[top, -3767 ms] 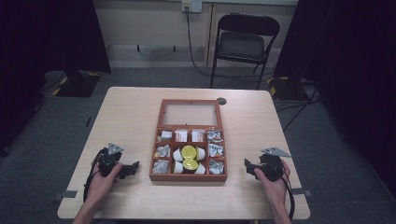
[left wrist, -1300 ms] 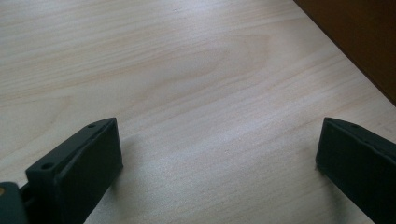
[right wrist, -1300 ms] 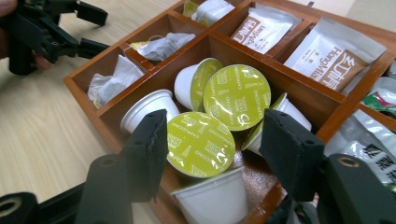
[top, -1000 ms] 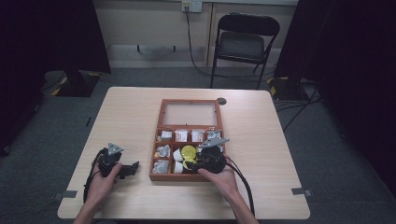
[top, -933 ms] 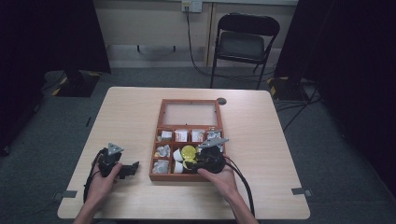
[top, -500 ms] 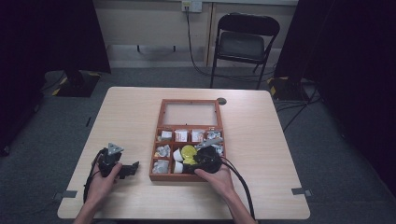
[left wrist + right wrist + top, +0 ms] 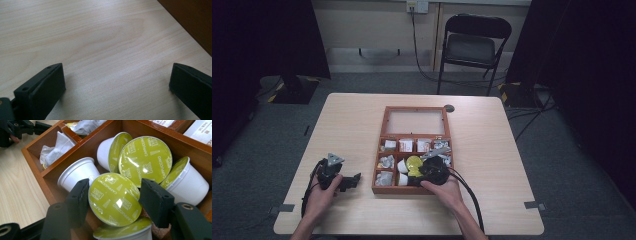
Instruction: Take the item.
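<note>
The wooden box (image 7: 416, 150) mid-table holds paper packets at its sides and coffee pods in its near middle compartment, where the right gripper (image 7: 113, 202) clamps one pod (image 7: 115, 198), green lid tilted toward five o'clock, while the left gripper (image 7: 116, 87) rests open at eight o'clock.

green-lidded coffee capsule (image 7: 115, 199) tilted (lid up) among others in box compartment.

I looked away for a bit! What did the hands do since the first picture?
The right gripper moved from the table's right side into the wooden box and now clamps a green-lidded coffee capsule. The left gripper stayed open on the table; the box did not move.
</note>
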Demonstrator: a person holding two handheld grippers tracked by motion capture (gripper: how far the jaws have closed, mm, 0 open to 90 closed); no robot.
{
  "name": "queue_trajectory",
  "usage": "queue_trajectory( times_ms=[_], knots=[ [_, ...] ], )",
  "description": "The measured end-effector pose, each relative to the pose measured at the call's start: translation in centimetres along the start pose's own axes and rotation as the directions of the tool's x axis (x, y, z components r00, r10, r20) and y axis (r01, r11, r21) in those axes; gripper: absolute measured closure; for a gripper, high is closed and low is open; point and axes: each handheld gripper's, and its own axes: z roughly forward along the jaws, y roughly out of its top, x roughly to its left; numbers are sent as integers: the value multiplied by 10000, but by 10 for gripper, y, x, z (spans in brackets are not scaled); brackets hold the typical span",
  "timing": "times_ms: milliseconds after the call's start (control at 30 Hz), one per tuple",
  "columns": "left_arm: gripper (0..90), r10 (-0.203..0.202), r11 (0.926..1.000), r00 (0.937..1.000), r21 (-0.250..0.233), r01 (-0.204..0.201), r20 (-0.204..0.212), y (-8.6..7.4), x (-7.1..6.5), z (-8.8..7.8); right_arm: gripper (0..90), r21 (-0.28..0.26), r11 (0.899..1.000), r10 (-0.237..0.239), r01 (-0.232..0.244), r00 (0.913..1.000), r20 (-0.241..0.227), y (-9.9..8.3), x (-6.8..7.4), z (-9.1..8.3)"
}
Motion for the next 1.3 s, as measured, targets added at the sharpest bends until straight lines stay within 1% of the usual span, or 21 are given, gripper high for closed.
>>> queue_trajectory(
  times_ms=[100,133,200,333,367,400,433,533,667,700,767,900,1033,1300],
  knots=[
    [0,0,10000,10000,0,0,1,0,0,0,404,91,9999,-59,59,10000,-32,0,1,1],
    [0,1,10000,10000,0,-1,2,0,0,0,404,266,9996,-37,39,10000,-68,0,1,2],
    [0,1,10000,10000,0,-1,1,0,0,0,408,245,9996,-109,111,9999,-87,0,2,4],
    [0,0,10000,10000,-1,0,2,0,0,0,435,206,9997,-111,112,9999,-50,0,1,4],
    [0,1,10000,10000,0,-1,2,0,0,0,458,195,9998,-20,22,10000,-77,0,1,3],
    [0,0,10000,10000,0,0,1,0,0,0,539,-62,9998,180,-182,9996,-204,0,-1,1],
    [0,2,10000,10000,1,-2,1,0,0,0,559,-144,9997,186,-189,9996,-193,1,-1,1],
    [0,3,10000,10000,2,-3,2,0,0,0,557,-144,9999,46,-48,9999,-138,1,1,0],
    [0,1,10000,10000,-1,-1,2,0,0,0,514,-48,9993,379,-380,9992,-128,1,-2,0],
    [0,2,10000,10000,1,-2,1,0,0,0,503,80,9994,345,-344,9993,-106,2,-2,0],
    [0,-1,10000,10000,0,1,2,0,0,0,485,258,9996,118,-116,9999,-67,2,-1,1],
    [0,0,10000,10000,0,0,2,0,0,0,479,502,9987,-46,48,10000,-45,2,0,3],
    [0,2,10000,10000,1,-2,3,0,0,0,464,521,9986,-88,92,9999,-77,2,1,5],
    [0,5,10000,10000,3,-5,1,0,0,0,463,575,9982,-156,158,9999,-36,2,2,6]
  ],
)
